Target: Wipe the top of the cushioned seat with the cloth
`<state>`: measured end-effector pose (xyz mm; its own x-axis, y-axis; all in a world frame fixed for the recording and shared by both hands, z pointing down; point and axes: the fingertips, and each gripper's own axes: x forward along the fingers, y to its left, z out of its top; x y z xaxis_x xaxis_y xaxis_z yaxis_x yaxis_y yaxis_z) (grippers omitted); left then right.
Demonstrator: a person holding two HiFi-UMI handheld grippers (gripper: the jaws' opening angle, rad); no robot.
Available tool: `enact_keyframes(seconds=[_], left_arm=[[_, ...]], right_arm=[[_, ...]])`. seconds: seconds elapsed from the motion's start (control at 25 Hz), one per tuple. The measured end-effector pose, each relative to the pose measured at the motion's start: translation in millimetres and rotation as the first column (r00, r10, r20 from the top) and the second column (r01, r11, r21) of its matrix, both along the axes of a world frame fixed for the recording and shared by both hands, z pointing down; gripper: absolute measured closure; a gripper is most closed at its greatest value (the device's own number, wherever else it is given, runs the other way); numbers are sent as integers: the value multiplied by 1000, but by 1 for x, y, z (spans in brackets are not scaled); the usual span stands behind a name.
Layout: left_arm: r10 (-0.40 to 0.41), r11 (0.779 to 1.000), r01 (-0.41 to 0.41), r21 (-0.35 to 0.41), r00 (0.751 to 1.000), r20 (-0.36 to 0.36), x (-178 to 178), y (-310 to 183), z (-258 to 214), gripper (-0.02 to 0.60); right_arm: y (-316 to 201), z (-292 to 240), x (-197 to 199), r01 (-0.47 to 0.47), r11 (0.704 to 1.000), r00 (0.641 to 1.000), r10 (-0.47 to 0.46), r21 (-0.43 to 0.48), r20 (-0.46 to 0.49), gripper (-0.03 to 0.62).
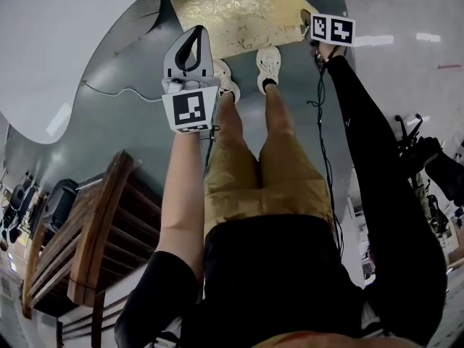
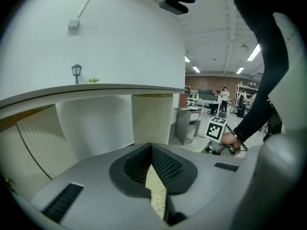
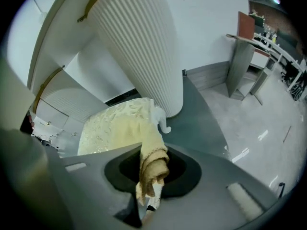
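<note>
By the cushioned seat (image 1: 232, 11), the right hand-held gripper (image 3: 148, 178) clamps the cloth (image 3: 154, 161); the left hand-held gripper (image 1: 195, 35) is closed.

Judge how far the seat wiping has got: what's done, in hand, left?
Done: the cloth is clamped in the right tool. In hand: that tool is at a corner of the cushioned seat; whether cloth touches it is unclear. Left: apparently the whole wipe of the top. The left tool is shut, empty.

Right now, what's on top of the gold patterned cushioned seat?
The gold patterned seat looks bare except the tan cloth, clamped in the right gripper, at its right corner. That gripper's marker cube hides the corner.
</note>
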<state>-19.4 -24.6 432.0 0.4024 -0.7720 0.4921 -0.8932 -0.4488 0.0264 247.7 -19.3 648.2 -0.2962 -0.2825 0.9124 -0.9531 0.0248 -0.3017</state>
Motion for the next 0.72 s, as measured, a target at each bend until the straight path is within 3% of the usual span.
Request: enact_keyframes(seconds=[0.2,0.32,0.52,0.72], left_arm=[[2,1000,-2,1,1000,22,9,1,1,577],[2,1000,-3,8,1000,29,11,3,1,577],[1,1000,-1,2,999,32,-4,12,8,577],[-19,1000,19,7,1000,21,-32,26,9,577]], right_arm=[[7,-2,57,-48,999,991,50,16,-124,537],[16,-4,69,-56,998,990,56,6,-132,537],[16,-22,54,-42,997,992,49,57,-118,537],[17,-42,10,-68,991,995,75,115,-63,537]])
